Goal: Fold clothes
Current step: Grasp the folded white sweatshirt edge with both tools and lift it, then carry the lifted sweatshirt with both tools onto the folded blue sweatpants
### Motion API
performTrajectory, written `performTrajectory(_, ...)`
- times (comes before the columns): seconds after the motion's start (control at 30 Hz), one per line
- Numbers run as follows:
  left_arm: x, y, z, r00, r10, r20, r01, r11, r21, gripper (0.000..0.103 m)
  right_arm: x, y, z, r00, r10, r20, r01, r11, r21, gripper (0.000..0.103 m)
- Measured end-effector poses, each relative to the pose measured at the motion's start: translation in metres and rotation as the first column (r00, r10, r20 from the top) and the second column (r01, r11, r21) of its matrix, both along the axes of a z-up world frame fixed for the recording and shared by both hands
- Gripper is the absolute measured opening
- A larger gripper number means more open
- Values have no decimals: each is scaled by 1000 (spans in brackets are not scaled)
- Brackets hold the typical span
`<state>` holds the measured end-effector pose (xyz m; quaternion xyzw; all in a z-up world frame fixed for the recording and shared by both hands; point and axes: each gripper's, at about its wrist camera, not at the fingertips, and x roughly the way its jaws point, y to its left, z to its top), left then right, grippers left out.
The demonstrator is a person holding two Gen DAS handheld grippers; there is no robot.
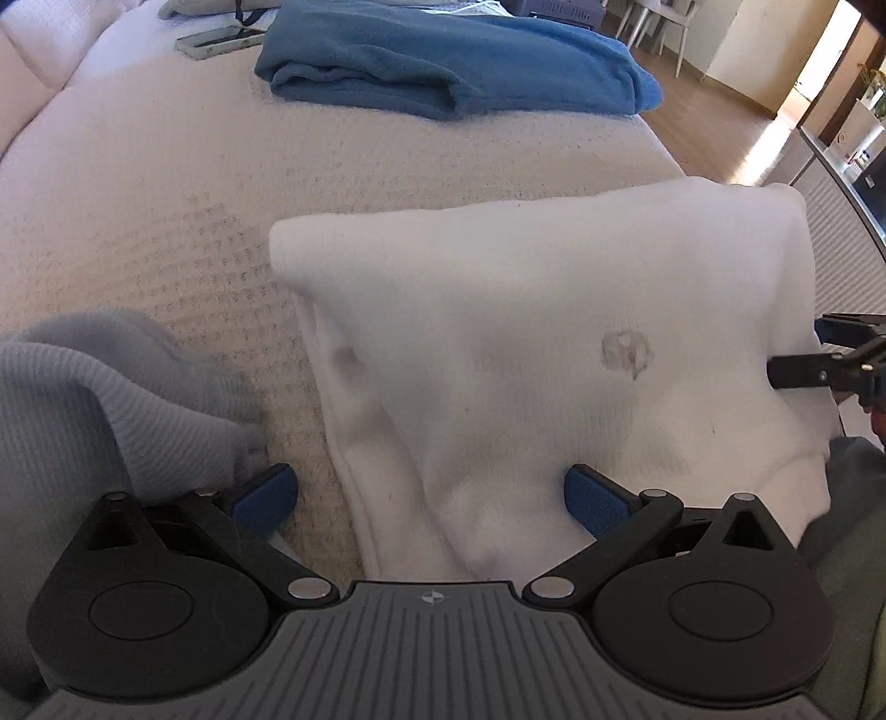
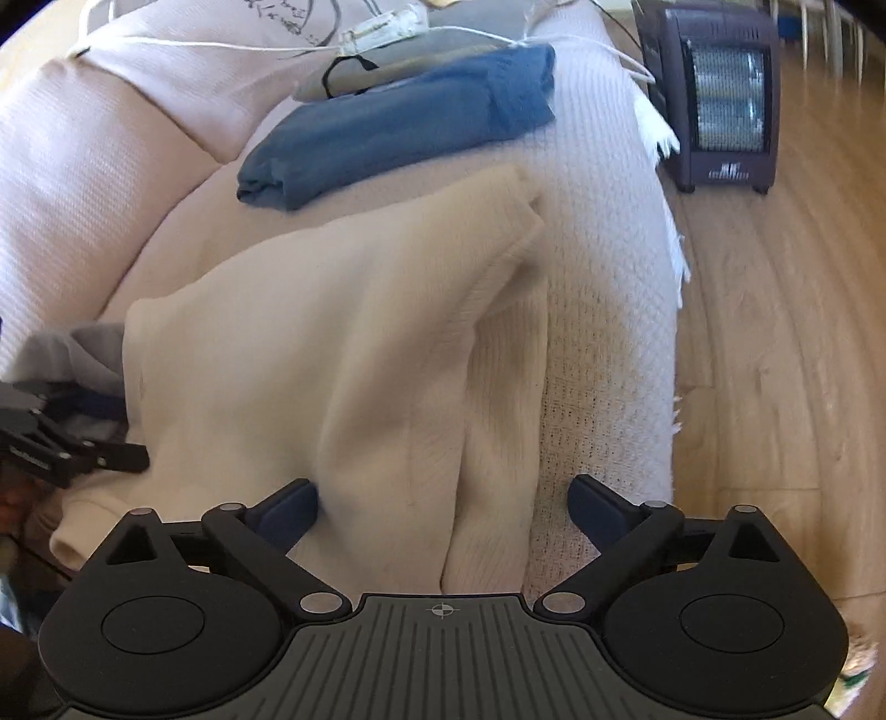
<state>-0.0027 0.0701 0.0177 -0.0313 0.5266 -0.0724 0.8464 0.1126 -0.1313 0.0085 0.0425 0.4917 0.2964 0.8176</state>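
Soft daylight fills both views. The white garment (image 1: 526,343) is overexposed and smeared by motion blur; in the right wrist view it reads cream. Fisheye curvature bends the wooden floor (image 2: 775,360), and sun glare brightens the doorway (image 1: 797,105).

A folded sweater (image 1: 526,343) is laid on the sofa seat (image 1: 166,194), near its front edge. A folded garment (image 1: 443,61) is placed further back along the seat. A crumpled garment (image 1: 111,399) is set just beside the sweater, on its left. A phone (image 1: 221,41) is left by the far garment. A heater (image 2: 714,94) is stood on the floor (image 2: 775,360) past the seat's front edge.
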Motion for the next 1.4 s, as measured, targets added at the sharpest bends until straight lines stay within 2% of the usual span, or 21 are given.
performTrajectory(0.1,4,-4,0,999,32,-4,-32,999,5,103,-2,3,0,1000,5,6,-5,1000,-13,97)
performTrajectory(0.13,4,-6,2,999,39,-4,-39,999,12,102,-4,4,1,1000,1,5,-1,1000,-10,93)
performTrajectory(0.17,3,-9,5,999,43,-2,-43,999,16,96,-6,3,2,1000,-5,1,5,1000,-3,90)
performTrajectory(0.2,2,-12,8,999,33,8,-33,999,9,82,-7,3,3,1000,-10,-2,10,1000,5,83)
performTrajectory(0.27,0,-16,13,999,23,22,-23,1000,-10,61,-10,2,5,1000,-26,-11,26,1000,17,71)
performTrajectory(0.33,-1,-17,19,999,19,37,-17,999,-28,49,-14,2,10,999,-38,-14,38,999,27,53)
performTrajectory(0.4,6,-15,35,997,6,81,-3,999,-32,26,-16,8,15,999,-47,4,47,999,9,44)
performTrajectory(0.47,12,-13,52,992,-7,124,11,999,-35,19,-21,11,23,997,-67,27,67,998,-2,35)
performTrajectory(0.53,18,-11,68,986,-19,167,26,999,-38,18,-28,12,35,994,-73,87,73,997,0,28)
performTrajectory(0.73,37,-5,118,954,-54,293,70,997,-43,18,-31,12,79,964,-149,222,135,988,76,27)
performTrajectory(0.8,44,-3,132,942,-64,329,83,996,-43,18,-27,9,86,952,-193,239,170,979,112,27)
performTrajectory(0.9,57,-3,111,954,-70,293,82,996,-30,20,-19,5,84,942,-246,230,217,966,143,27)
performTrajectory(1.0,70,0,61,984,-46,172,40,998,43,21,-12,2,64,948,-264,179,246,962,117,28)
performTrajectory(1.03,73,2,48,992,-30,125,23,998,61,24,-10,1,58,949,-270,162,255,961,107,33)
performTrajectory(1.07,69,5,47,993,-18,117,12,998,54,27,-7,0,51,950,-276,145,264,960,98,35)
performTrajectory(1.1,66,8,45,994,-6,109,1,999,47,40,-5,0,45,951,-282,128,273,958,88,45)
performTrajectory(1.13,62,12,45,994,4,106,-8,999,42,60,-3,-1,39,951,-289,111,281,956,79,55)
performTrajectory(1.2,60,20,52,991,10,132,-16,999,44,80,2,-3,26,950,-302,78,298,953,59,62)
performTrajectory(1.3,71,31,53,991,14,135,-17,1000,26,81,7,-2,14,950,-307,50,305,951,51,69)
performTrajectory(1.4,83,27,42,995,-18,100,22,999,-37,84,9,2,10,953,-300,41,297,953,63,75)
